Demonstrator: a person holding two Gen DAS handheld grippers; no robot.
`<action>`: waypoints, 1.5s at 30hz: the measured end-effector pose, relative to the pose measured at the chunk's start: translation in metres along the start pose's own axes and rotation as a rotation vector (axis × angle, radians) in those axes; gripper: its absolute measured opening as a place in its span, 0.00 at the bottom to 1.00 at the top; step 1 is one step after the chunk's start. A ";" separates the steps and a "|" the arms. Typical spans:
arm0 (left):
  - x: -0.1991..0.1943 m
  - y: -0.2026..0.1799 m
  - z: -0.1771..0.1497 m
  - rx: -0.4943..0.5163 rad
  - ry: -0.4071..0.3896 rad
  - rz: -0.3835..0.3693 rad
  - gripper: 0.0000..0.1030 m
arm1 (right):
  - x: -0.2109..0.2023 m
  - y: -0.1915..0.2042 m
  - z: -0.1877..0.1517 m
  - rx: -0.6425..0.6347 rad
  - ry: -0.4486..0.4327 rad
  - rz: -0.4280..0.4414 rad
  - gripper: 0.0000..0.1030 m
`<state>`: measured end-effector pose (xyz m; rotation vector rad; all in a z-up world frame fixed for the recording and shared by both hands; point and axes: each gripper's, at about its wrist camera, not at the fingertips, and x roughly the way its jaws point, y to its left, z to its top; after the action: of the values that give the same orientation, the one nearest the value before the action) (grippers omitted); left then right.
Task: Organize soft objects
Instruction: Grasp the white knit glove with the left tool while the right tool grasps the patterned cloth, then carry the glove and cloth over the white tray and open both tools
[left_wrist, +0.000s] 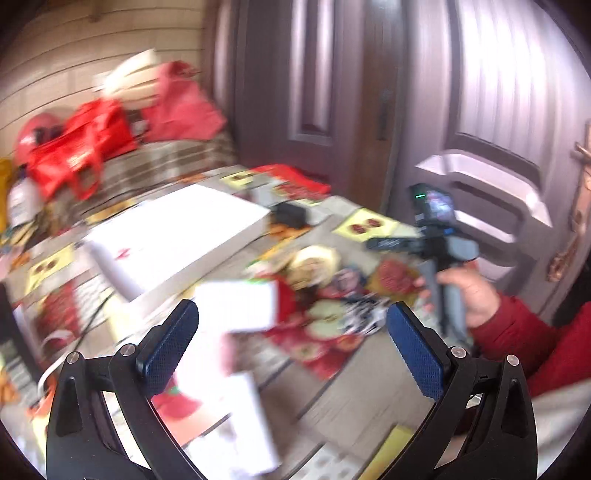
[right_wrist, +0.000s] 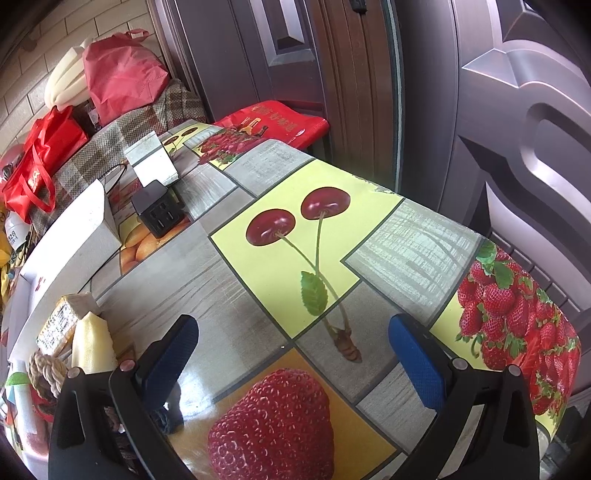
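The right gripper (right_wrist: 293, 345) hangs over the fruit-print tablecloth (right_wrist: 413, 251), its two blue pads wide apart and empty. Just left of it sits a small cluster of soft things: one pale foam wedge (right_wrist: 92, 343), one coil of rope (right_wrist: 46, 369), one labelled block (right_wrist: 61, 325). Beyond stand one black charger cube (right_wrist: 159, 208) and one white box (right_wrist: 70, 240). The left gripper (left_wrist: 291, 339) is likewise spread and empty above the blurred pile (left_wrist: 332, 295).
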<state>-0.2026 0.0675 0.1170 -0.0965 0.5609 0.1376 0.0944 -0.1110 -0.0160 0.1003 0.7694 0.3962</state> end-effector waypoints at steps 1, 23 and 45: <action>-0.006 0.011 -0.008 -0.026 0.011 0.023 1.00 | 0.000 0.000 0.000 -0.001 -0.001 0.008 1.00; 0.025 0.040 -0.114 -0.164 0.355 0.050 0.78 | -0.056 0.070 -0.089 -0.647 0.159 0.479 0.97; 0.014 0.072 -0.096 -0.190 0.207 0.170 0.36 | -0.073 0.090 -0.084 -0.719 0.060 0.514 0.41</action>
<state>-0.2527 0.1272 0.0248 -0.2501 0.7619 0.3500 -0.0398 -0.0609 -0.0074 -0.3985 0.6149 1.1465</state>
